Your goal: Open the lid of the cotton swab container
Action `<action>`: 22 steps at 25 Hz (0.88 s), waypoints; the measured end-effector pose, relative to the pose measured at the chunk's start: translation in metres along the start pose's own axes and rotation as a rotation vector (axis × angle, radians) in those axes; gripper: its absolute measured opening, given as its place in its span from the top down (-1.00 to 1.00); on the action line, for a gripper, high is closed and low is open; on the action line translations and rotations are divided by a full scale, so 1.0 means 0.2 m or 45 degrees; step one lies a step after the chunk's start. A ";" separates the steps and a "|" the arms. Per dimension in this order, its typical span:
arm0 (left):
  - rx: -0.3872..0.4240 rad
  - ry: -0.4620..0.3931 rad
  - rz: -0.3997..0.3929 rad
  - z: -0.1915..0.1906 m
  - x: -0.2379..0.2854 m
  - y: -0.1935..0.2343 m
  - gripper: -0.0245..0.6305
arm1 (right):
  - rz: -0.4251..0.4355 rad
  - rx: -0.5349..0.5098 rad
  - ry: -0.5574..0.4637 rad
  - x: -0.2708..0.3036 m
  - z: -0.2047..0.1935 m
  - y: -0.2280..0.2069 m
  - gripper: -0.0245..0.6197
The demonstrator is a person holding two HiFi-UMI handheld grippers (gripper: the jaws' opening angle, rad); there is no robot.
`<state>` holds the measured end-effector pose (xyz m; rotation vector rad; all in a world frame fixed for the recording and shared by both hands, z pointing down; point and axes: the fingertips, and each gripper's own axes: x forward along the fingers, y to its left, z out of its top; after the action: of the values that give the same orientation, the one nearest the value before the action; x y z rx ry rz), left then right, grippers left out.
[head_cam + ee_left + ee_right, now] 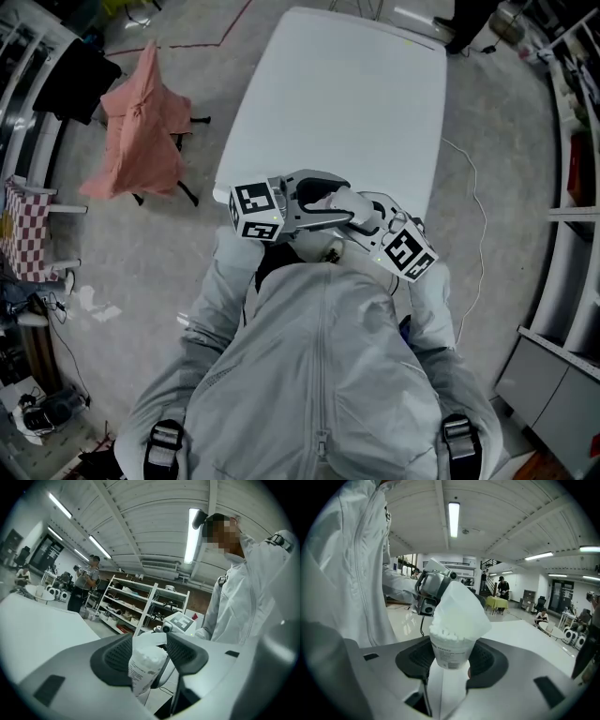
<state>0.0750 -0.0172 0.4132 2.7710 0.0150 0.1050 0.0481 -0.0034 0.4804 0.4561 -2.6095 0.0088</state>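
Note:
A clear cotton swab container (pixel 451 652) with a printed label stands upright between the pads of my right gripper (pixel 451 660), which is shut on its body. Its translucent lid (pixel 461 609) is tilted up and the white swab tips (pixel 444 632) show beneath it. In the left gripper view the lid (pixel 151 638) spans the gap of my left gripper (pixel 149 643) and its edges meet both pads, with the container (pixel 143 670) below. The head view has both grippers, left (pixel 314 199) and right (pixel 361 220), meeting close to the person's chest over the near end of the white table (pixel 347 103).
A pink cloth (pixel 141 122) hangs over a stand on the floor left of the table. A thin cable (pixel 473 206) runs along the floor on the right. Metal shelves (pixel 140 602) and people (pixel 86 581) stand further back in the room.

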 end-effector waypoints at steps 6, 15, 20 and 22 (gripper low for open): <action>0.036 -0.009 0.010 0.01 -0.01 -0.01 0.19 | 0.016 0.033 -0.040 -0.01 0.02 0.00 0.23; -0.005 -0.055 0.019 0.00 -0.01 0.01 0.19 | 0.011 0.065 -0.084 -0.03 0.02 0.00 0.23; -0.044 -0.095 0.027 0.00 -0.03 0.03 0.19 | -0.037 -0.062 0.033 -0.01 -0.01 -0.03 0.23; -0.043 -0.106 0.028 0.00 -0.04 0.03 0.19 | -0.022 -0.063 0.038 -0.01 -0.01 -0.02 0.23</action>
<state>0.0677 -0.0231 0.4155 2.7395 -0.0386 -0.0042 0.0516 -0.0072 0.4805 0.4575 -2.5702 -0.0544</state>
